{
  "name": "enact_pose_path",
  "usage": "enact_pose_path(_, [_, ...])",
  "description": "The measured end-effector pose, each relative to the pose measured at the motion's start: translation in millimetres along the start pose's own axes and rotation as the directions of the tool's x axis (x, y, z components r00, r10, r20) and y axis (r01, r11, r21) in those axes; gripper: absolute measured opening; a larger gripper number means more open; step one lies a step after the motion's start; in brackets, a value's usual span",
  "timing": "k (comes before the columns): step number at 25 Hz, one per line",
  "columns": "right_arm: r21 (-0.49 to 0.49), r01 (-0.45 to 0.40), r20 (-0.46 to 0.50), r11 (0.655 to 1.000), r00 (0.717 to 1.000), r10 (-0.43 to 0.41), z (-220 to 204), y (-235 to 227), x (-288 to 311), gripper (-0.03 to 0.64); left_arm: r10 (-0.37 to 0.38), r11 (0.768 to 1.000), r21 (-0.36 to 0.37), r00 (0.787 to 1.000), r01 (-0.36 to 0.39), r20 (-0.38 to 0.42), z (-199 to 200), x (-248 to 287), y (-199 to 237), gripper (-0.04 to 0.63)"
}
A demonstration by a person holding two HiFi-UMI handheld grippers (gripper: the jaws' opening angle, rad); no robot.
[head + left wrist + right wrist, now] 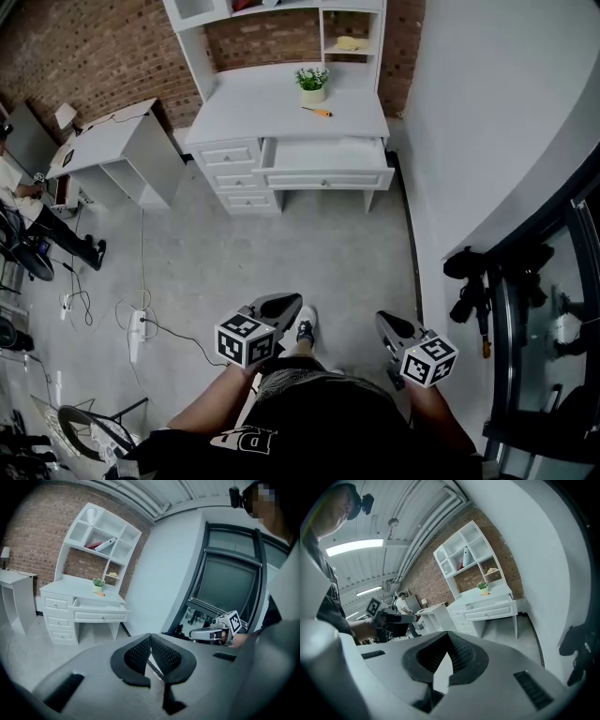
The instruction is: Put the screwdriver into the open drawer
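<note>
Not started: the screwdriver (317, 112) lies on the surface (262, 103) behind the open drawer (326, 178). The left claw (281, 305) and right claw (392, 323) are far off, both closed and empty.

Black printed shirt (323, 422); grey left gripper (291, 303)

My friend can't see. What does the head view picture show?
Seen from above, a person stands on a grey floor holding a left gripper and a right gripper, both shut and empty, far from a white desk. An orange screwdriver lies on the desk top beside a small potted plant, above the open drawer.
</note>
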State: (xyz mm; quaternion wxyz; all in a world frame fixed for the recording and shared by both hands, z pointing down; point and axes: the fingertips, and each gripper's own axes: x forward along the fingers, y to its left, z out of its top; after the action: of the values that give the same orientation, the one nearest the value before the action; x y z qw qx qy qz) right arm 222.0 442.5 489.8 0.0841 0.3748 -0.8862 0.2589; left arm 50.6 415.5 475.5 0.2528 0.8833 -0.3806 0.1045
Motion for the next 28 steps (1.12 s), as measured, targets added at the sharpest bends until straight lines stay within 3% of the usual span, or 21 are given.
enact_pose_path(18, [-0.043,0.059,-0.012,0.997,0.998,-0.059,130.4,-71.2,165.3,0.002,-0.058,0.995,0.085,0.998,0.057,0.004,132.1,83.5,153.9,0.018])
enact_pose_path(28, [-0.028,0.107,-0.022,0.994,0.994,-0.108,161.1,-95.0,242.9,0.002,-0.072,0.993,0.093,0.997,0.071,0.007,174.4,117.2,238.4,0.018])
